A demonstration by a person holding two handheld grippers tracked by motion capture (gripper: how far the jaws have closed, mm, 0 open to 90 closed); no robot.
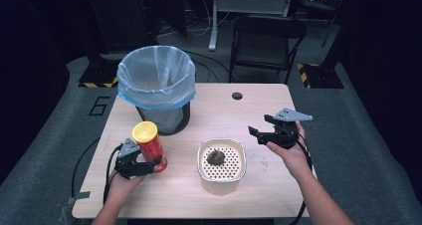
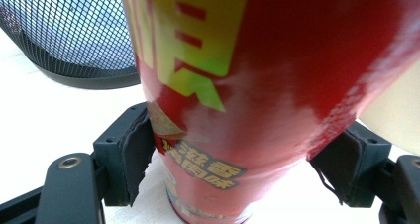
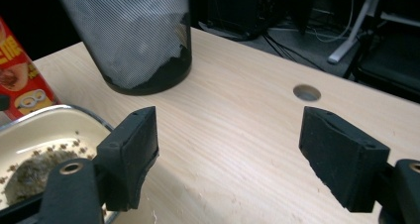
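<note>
Left gripper [image 1: 144, 166]: clamped on the red can [image 1: 150, 146], which stands upright on the table [image 1: 249, 195] just in front of the bin.
Bin [image 1: 157, 88]: lined with a blue bag; contents hard to make out.
Tray [image 1: 222, 159]: holds 1 dark clump and crumbs, apparently not yet emptied.
Right gripper [image 1: 260, 126]: jaws wide apart, holding nothing, above bare wood just right of the tray.
Progress: early; can grasped, tray clearing left.

My left gripper [image 1: 149, 164] sits low with both pads clamped, while my right gripper [image 1: 260, 127] hangs raised, jaws spread wide with nothing between them.
</note>
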